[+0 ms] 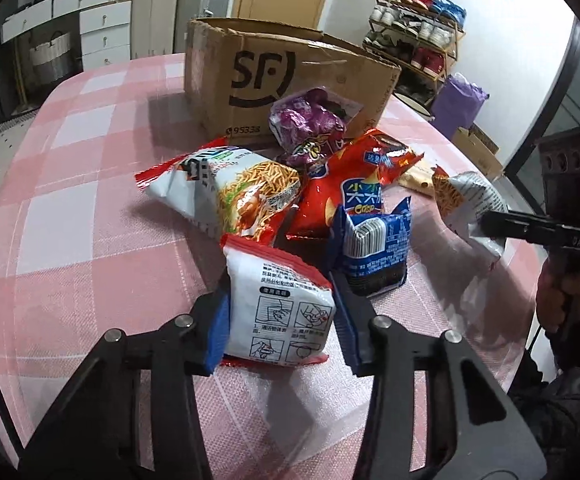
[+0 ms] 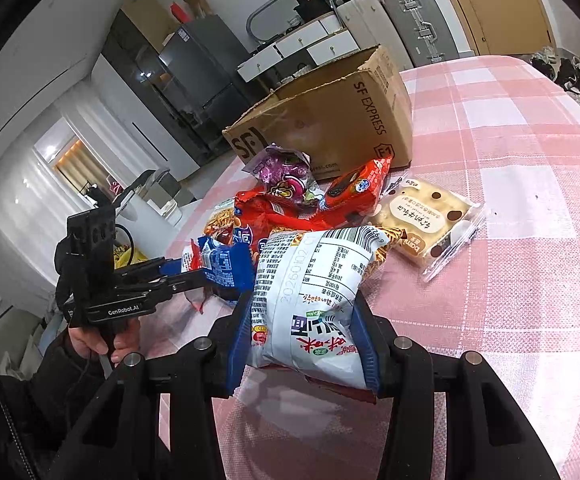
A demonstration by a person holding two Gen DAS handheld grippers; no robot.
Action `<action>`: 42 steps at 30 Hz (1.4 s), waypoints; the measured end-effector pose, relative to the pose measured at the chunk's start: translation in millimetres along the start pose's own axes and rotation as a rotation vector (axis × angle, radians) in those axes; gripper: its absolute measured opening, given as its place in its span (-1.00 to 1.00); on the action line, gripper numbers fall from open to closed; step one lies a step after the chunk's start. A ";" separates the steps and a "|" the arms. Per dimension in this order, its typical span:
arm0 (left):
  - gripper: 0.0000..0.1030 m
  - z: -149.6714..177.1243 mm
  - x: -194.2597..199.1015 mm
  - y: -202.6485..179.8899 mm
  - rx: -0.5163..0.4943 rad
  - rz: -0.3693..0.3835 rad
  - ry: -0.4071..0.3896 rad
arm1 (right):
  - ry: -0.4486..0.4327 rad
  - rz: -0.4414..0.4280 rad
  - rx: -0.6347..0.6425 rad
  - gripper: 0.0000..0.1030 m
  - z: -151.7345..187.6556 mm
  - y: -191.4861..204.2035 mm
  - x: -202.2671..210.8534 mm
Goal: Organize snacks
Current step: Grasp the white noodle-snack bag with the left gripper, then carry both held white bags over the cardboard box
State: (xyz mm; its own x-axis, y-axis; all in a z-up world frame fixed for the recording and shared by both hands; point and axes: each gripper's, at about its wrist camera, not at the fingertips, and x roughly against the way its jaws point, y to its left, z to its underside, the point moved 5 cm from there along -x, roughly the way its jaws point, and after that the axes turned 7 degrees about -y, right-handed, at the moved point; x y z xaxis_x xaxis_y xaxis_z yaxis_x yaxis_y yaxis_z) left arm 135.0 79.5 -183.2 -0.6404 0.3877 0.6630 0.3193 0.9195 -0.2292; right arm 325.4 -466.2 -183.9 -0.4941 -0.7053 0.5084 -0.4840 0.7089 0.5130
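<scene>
My left gripper [image 1: 280, 312] is shut on a small red-and-white snack pack [image 1: 278, 308], held just above the pink checked tablecloth. My right gripper [image 2: 304, 328] is shut on a white noodle-snack bag [image 2: 310, 292]; it also shows at the right of the left wrist view [image 1: 468, 208]. A pile of snacks lies ahead: a noodle bag [image 1: 234, 192], a red crisp bag [image 1: 354, 188], a blue pack [image 1: 374, 248], a purple bag [image 1: 310, 124] and a clear-wrapped cake [image 2: 426, 224]. An open SF cardboard box [image 1: 250, 76] stands behind the pile.
The table [image 1: 70, 200] carries a pink checked cloth and has bare cloth left of the pile. A shoe rack [image 1: 414, 36] and a purple bag [image 1: 458, 100] stand beyond the table's far right. Suitcases [image 1: 178, 12] and white drawers [image 1: 102, 28] line the back wall.
</scene>
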 end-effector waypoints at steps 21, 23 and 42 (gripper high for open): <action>-0.20 -27.6 67.9 3.7 0.038 -0.126 -0.106 | -0.084 -0.011 0.062 -0.10 -26.5 26.6 25.4; -0.20 -35.6 75.1 -0.7 0.031 -0.132 -0.116 | -0.098 -0.015 0.077 -0.10 -33.1 31.8 30.1; -0.20 -141.9 115.7 -28.0 -0.025 -0.179 -0.214 | -0.213 -0.043 0.221 -0.10 -123.7 72.7 65.0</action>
State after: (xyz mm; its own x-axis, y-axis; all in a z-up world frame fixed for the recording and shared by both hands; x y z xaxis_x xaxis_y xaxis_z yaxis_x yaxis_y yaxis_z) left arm 151.0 89.4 1.0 -0.8200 0.2269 0.5255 0.2038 0.9736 -0.1025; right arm 347.4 -461.4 -28.0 -0.5983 -0.7340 0.3213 -0.6417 0.6791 0.3565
